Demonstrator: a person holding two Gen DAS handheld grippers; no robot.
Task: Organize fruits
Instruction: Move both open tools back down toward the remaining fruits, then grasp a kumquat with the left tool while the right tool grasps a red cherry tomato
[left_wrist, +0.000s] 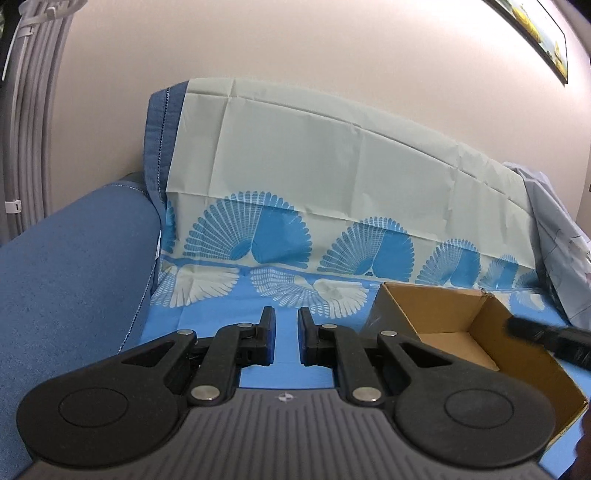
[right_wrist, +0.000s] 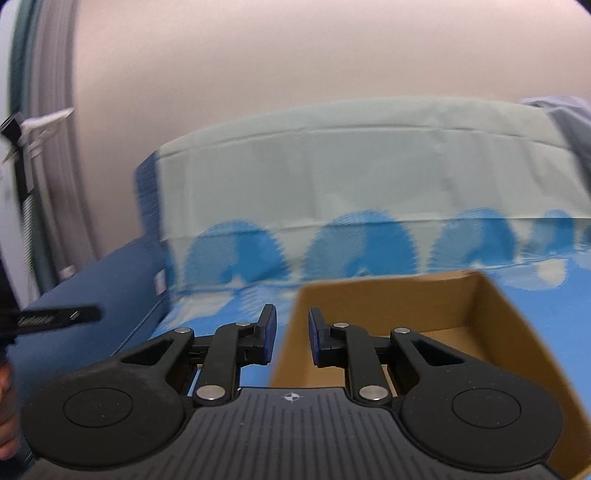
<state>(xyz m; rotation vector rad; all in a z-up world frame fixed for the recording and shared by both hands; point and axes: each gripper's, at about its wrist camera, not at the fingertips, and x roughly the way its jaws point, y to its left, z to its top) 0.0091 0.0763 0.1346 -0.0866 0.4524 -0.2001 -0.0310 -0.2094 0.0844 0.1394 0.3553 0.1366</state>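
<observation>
On the blue patterned sheet (left_wrist: 236, 317) that covers the sofa seat sits an open cardboard box (left_wrist: 458, 325), to the right of the left gripper (left_wrist: 286, 325) and just beyond the right gripper (right_wrist: 292, 325). What shows of the box floor is bare, and no fruit appears in either view, so where the fruit lies cannot be told from here.

The left gripper has its jaws drawn in to their narrow gap with nothing between them, over the sheet to the left of the box. The right gripper is also empty, its jaws only a little apart, and they seem to straddle the near left corner of the box wall, though no pad visibly presses on it.

The right wrist view is smeared, which suggests quick motion. The main risk, as I judge it, is a jaw catching that corner and shoving or tipping the light box on the soft seat. The other gripper's dark tip (left_wrist: 543, 334) crosses the right side of the left view, so the two tools could also knock together. With both nearly closed, neither is ready to take a fruit.
</observation>
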